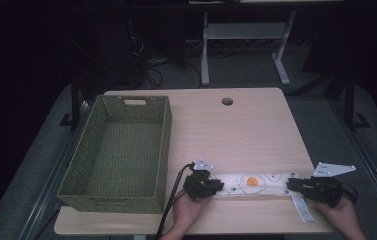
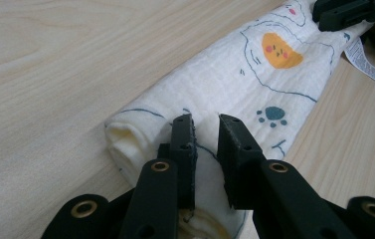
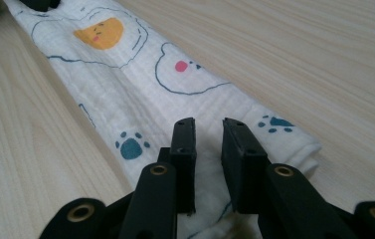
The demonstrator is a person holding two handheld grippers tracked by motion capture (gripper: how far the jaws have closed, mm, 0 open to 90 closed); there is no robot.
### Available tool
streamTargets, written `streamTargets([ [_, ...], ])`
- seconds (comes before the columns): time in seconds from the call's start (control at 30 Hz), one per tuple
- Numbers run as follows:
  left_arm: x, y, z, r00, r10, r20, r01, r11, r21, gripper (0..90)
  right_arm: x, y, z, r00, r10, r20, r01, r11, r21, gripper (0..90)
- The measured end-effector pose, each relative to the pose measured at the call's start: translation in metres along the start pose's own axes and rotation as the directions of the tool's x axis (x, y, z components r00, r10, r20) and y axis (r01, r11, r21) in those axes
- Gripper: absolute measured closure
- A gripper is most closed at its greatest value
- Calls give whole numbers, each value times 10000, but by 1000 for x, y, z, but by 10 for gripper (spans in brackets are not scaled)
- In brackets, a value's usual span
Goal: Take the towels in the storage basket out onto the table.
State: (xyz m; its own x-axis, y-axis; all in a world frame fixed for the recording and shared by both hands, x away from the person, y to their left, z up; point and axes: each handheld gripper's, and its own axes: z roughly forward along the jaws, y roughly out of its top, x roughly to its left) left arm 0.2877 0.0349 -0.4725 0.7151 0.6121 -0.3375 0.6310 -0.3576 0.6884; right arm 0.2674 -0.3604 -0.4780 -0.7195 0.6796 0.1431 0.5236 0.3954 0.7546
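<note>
Both grippers' fingers (image 2: 182,144) slightly parted over folded cloth (image 2: 234,84)

White cloth (image 1: 248,184) with orange blob, blue paw prints, green woven basket (image 1: 121,150), pale wood table (image 1: 236,130)

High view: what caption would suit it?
Two hand-held grippers, left and right, at the ends of a folded cloth beside a basket.

Beyond my jaws: basket, table, frame

An olive-green woven rectangular basket (image 1: 118,152) sits left of centre on my light wooden table (image 1: 236,130); a white metal desk frame (image 1: 246,37) stands at upper centre.
</note>
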Motion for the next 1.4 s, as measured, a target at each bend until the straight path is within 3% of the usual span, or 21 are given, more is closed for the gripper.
streamTargets([
  [0.2, -3, 1, -5, 10000, -49, -37, 49, 9999, -117, 737, 2, 2, 0, 10000, -41, 37, 41, 10000, 60, 718],
  [0.33, -4, 5, -14, 9995, -5, -326, -10, 9989, -467, 717, 4, 6, -7, 9999, 24, 126, -20, 9994, -354, 671],
  [0.5, 3, 4, -22, 9947, -645, -805, 587, 9957, -716, 644, -2, 8, -17, 9950, 614, 784, -555, 9956, -759, 598],
  [0.7, 9, -1, -22, 9868, -983, -1290, 939, 9948, -397, 550, -6, 4, -15, 9855, 956, 1405, -898, 9949, -468, 555],
  [0.8, 10, -3, -21, 9859, -1053, -1301, 1028, 9944, -254, 529, -6, 1, -13, 9820, 1161, 1493, -1127, 9932, -308, 542],
  [1.13, 7, -5, -17, 9866, -1016, -1279, 1010, 9948, -112, 503, -4, -3, -9, 9793, 1123, 1685, -1145, 9934, 33, 546],
  [1.4, 3, -7, -18, 9883, -969, -1180, 966, 9953, -84, 466, -4, -5, -7, 9763, 1250, 1769, -1259, 9920, -62, 533],
])
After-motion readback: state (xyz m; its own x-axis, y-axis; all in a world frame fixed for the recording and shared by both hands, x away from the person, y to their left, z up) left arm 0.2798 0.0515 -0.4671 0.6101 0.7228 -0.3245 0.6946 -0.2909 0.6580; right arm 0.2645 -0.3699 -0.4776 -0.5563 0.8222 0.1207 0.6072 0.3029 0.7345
